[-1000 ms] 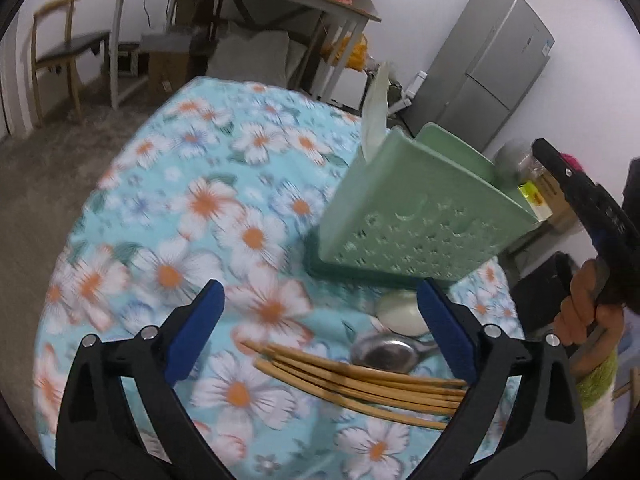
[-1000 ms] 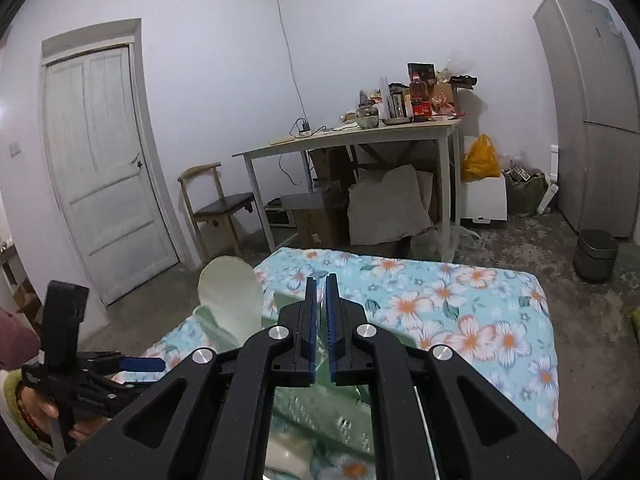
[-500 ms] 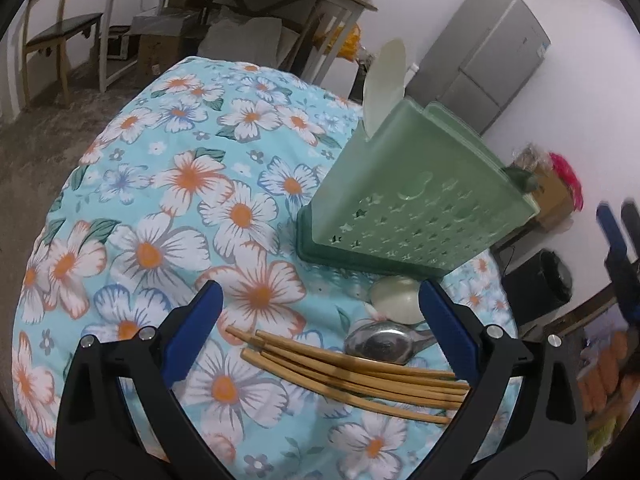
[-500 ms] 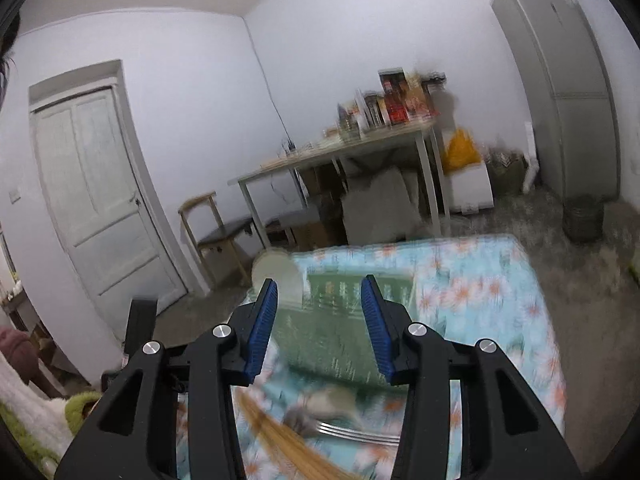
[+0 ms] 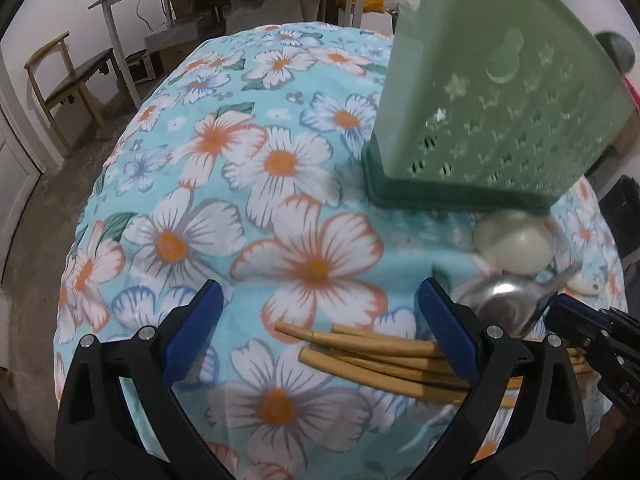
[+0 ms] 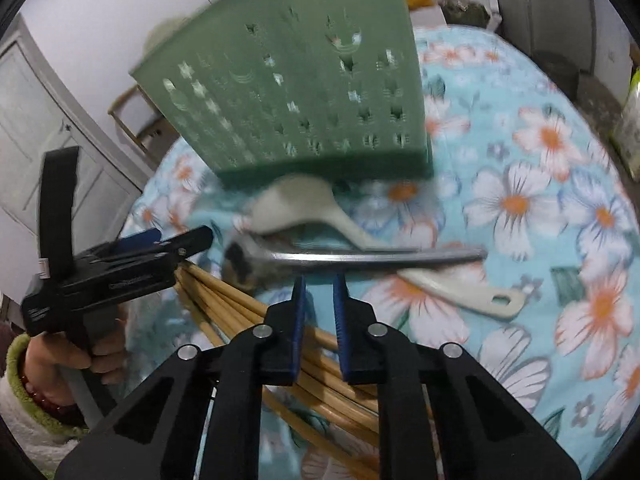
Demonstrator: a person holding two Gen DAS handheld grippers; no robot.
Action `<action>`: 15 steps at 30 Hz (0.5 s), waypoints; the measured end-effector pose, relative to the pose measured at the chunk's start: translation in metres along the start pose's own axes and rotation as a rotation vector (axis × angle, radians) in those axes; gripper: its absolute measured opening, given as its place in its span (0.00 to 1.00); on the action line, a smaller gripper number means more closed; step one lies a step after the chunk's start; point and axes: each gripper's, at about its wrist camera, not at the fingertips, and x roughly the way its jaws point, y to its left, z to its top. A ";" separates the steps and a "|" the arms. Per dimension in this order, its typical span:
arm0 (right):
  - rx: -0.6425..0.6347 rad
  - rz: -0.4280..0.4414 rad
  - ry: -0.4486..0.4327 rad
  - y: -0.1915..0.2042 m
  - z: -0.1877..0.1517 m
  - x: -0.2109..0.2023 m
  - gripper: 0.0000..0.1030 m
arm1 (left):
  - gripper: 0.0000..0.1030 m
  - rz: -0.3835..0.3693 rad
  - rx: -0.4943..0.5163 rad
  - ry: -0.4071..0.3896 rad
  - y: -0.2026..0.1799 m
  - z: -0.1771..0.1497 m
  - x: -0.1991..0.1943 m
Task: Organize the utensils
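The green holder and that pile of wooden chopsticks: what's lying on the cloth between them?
In the right wrist view, a pale plastic spoon lies nearest the green holder, then a metal spoon, before the chopsticks. The spoons overlap.

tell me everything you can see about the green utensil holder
The green utensil holder is a pale green plastic caddy that widens upward from a darker green base tray. Its front wall is pierced with small star and crescent cutouts. It stands upright on the floral tablecloth, behind the loose utensils. The bowl of a cream plastic spoon lies right at the base; blur hides whether they touch. Something pale rises above its rim in the right wrist view. Neither gripper touches it.
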 end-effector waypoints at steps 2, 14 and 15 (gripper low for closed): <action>-0.006 0.014 0.015 0.004 -0.006 0.002 0.13 | 0.92 0.006 0.017 0.004 0.000 -0.005 -0.002; -0.014 0.065 0.053 0.018 -0.031 -0.003 0.13 | 0.92 -0.011 0.032 -0.006 0.002 -0.028 -0.017; -0.019 0.061 0.050 0.018 -0.030 -0.005 0.13 | 0.92 -0.016 0.028 -0.007 0.003 -0.029 -0.017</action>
